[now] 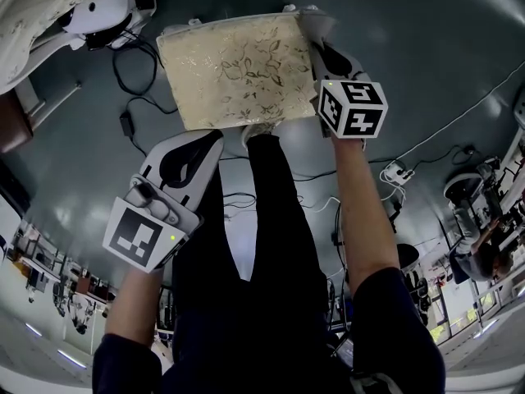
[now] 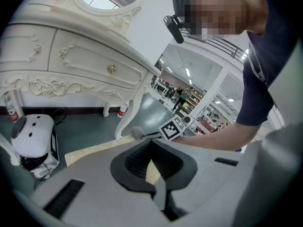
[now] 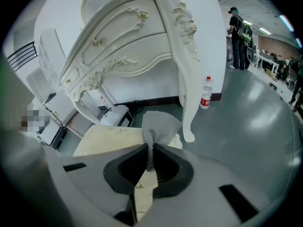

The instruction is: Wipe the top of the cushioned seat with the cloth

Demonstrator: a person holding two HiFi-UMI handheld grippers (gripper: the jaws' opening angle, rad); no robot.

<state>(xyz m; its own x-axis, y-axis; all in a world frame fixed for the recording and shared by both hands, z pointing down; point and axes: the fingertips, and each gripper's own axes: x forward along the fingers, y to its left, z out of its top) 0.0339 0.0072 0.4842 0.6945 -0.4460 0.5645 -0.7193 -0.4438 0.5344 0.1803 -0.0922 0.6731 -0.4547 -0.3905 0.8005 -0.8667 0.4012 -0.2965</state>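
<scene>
- Grey floor (image 1: 394,48) is seen all round the seat (image 1: 238,68), which stands just before the person's legs with its patterned top bare.
- The cloth (image 3: 158,124) is held at the seat's far right corner, clamped between the jaws of the right gripper (image 3: 149,150); whether it touches the fabric cannot be told.
- The left gripper (image 1: 215,138) is held off the near left corner, jaws together on nothing.
- The wiping is judged to be at its start: the cloth must be laid flat and drawn leftward across the top.
- All four edges lie open. A table leg (image 3: 189,108) stands near the right corner and cables (image 1: 131,80) lie to the left, so strokes are best kept within the edges.
</scene>
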